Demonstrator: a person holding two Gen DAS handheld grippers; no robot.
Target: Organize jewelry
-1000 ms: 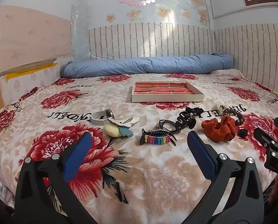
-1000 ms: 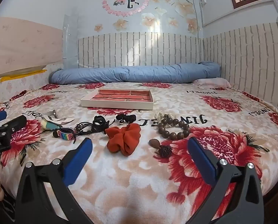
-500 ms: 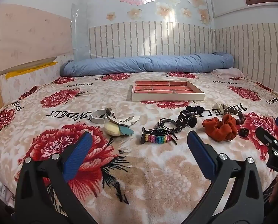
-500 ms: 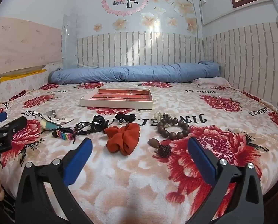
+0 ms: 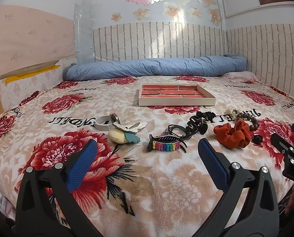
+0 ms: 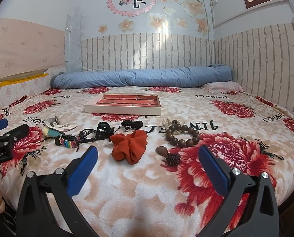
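Both grippers, left gripper [image 5: 145, 156] and right gripper [image 6: 147, 158], hover spread and empty. No item is sorted yet. Jewelry lies on the bed: scrunchie [image 6: 130, 145] at 12 o'clock, bead bracelet [image 6: 183, 135] at 1 o'clock. Next move: grasp one, carry to tray [image 6: 123, 109].

Right gripper [image 6: 147, 162] jaws spread above orange scrunchie [image 6: 129, 146] on blanket [image 6: 147, 193].
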